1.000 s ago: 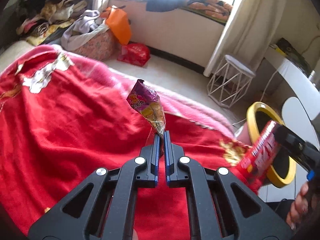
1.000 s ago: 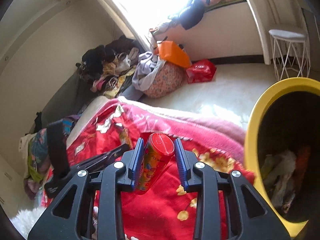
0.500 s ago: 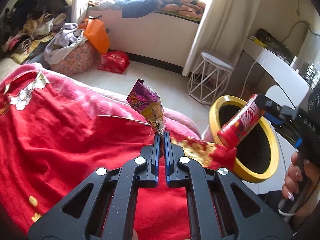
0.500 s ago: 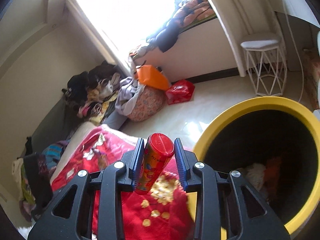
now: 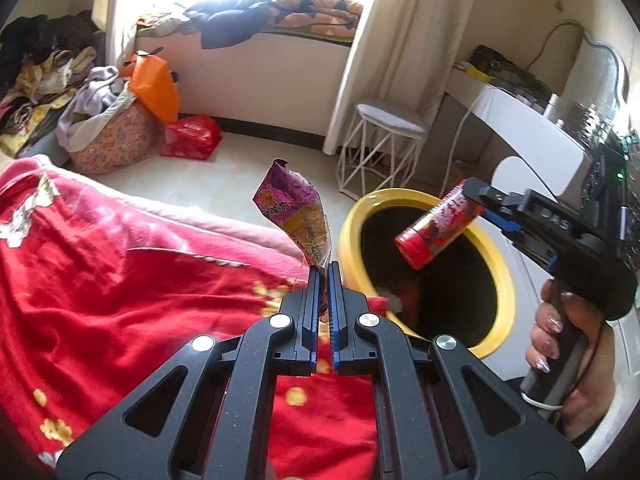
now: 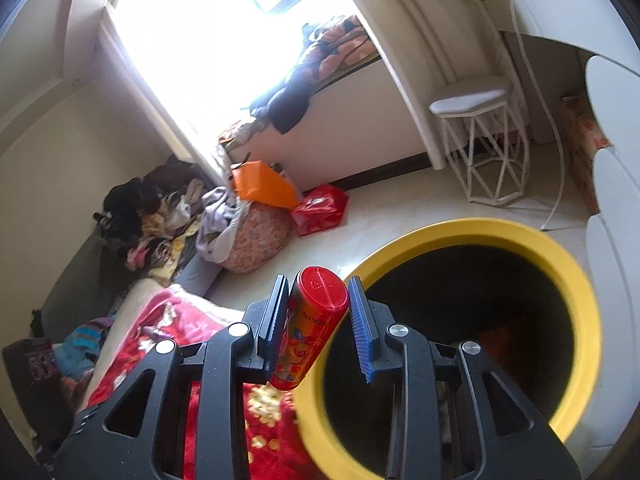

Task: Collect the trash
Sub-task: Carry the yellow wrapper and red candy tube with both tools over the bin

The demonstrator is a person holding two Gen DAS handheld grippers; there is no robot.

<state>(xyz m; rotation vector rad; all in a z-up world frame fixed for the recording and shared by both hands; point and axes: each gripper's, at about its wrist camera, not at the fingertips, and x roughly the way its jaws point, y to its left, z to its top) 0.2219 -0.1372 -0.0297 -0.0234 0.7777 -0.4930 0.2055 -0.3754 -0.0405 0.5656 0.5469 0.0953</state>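
My left gripper [image 5: 324,276] is shut on the bottom corner of a purple and yellow snack wrapper [image 5: 294,210], held upright above the red blanket's edge, left of the yellow-rimmed trash bin [image 5: 496,256]. My right gripper [image 6: 318,292] is shut on a red snack can [image 6: 310,328] with a red lid, held over the bin's [image 6: 576,280] near left rim. In the left wrist view the can [image 5: 438,224] hangs over the bin's dark opening. Some trash lies inside the bin.
A red blanket [image 5: 100,280] covers the bed at left. A white wire stool [image 5: 384,148] stands behind the bin, a white desk [image 5: 532,132] to its right. A red bag [image 5: 192,136] and a clothes pile [image 5: 104,120] lie on the floor by the window.
Both grippers moved right, from over the blanket towards the bin. The can now hangs over the bin's opening. Both grips stay unchanged.
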